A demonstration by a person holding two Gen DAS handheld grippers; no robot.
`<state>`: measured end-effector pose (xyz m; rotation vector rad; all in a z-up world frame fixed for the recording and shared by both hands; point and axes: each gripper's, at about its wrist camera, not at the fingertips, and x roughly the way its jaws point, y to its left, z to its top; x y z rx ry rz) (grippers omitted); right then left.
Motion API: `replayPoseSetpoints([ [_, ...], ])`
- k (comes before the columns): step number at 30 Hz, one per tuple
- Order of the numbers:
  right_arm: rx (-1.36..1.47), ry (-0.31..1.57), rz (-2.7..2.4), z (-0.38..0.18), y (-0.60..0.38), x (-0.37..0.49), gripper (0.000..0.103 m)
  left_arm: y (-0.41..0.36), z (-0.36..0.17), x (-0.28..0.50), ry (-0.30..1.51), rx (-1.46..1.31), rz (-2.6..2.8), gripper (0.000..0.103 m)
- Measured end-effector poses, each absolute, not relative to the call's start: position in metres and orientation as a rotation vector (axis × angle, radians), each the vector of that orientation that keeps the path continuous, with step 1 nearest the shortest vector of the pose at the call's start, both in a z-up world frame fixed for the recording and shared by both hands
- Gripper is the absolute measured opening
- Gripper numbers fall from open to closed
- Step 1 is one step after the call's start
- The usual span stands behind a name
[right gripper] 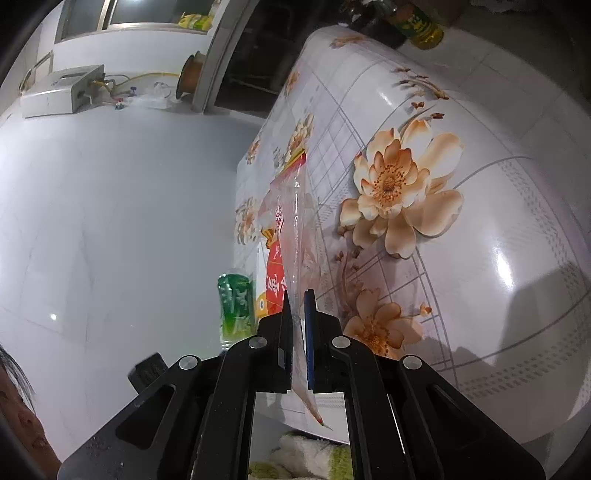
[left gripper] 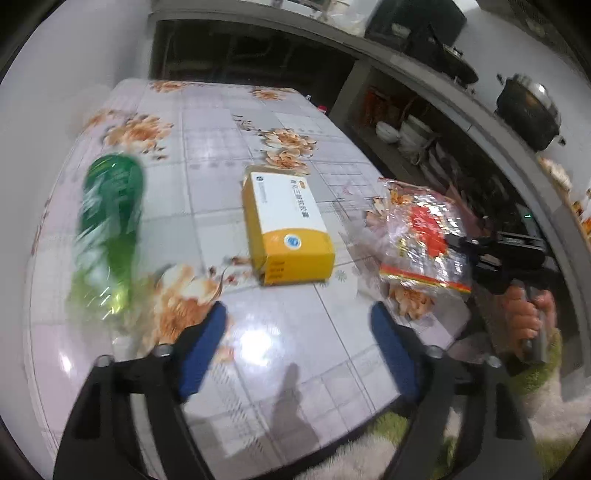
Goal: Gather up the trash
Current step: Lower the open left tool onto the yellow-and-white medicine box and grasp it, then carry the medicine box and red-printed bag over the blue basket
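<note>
On the flowered table (left gripper: 207,147) lies a yellow and white carton (left gripper: 288,229), straight ahead of my left gripper (left gripper: 299,314). That gripper is open, with only tabletop between its blue pads. A green plastic bottle (left gripper: 110,221) shows blurred to its left, apart from the fingers; the right wrist view also catches the bottle (right gripper: 236,302). My right gripper (right gripper: 297,299) is shut on the edge of a clear plastic bag with red print (right gripper: 291,229). In the left wrist view the bag (left gripper: 424,229) rests on the table's right side, held by the right gripper (left gripper: 458,247).
A person's hand (left gripper: 528,317) grips the right tool's handle. A fluffy green and white cloth (left gripper: 535,406) lies below the table's near edge. Shelves with stacked bowls (left gripper: 406,133) and a dark pot (left gripper: 528,110) stand to the right. A yellow-labelled bottle (right gripper: 421,26) stands beyond the table.
</note>
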<state>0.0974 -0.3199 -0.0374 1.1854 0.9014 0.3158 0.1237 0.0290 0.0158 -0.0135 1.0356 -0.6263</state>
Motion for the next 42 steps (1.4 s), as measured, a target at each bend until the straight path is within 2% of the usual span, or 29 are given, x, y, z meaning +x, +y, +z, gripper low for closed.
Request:
replayPoseSetpoints([
  [6, 1.137, 0.887, 0.292, -0.03, -0.32, 0.088, 0.005, -0.013, 0.002, 0.167, 1.015, 0.056, -0.552, 0.094],
  [19, 0.971, 0.928, 0.165, -0.027, -0.323, 0.064, 0.006, -0.052, -0.049, 0.222, 1.112, 0.11, -0.434, 0.094],
  [28, 0.927, 0.951, 0.165, -0.031, -0.32, 0.051, 0.006, -0.056, -0.055, 0.225, 1.116, 0.106, -0.449, 0.094],
  [33, 0.878, 0.932, 0.165, -0.021, -0.314, 0.048, 0.006, -0.057, -0.052, 0.225, 1.104, 0.105, -0.449, 0.078],
  [42, 0.921, 0.878, 0.183, -0.022, -0.32, 0.044, 0.004, -0.052, -0.04, 0.218, 1.093, -0.021, -0.494, 0.072],
])
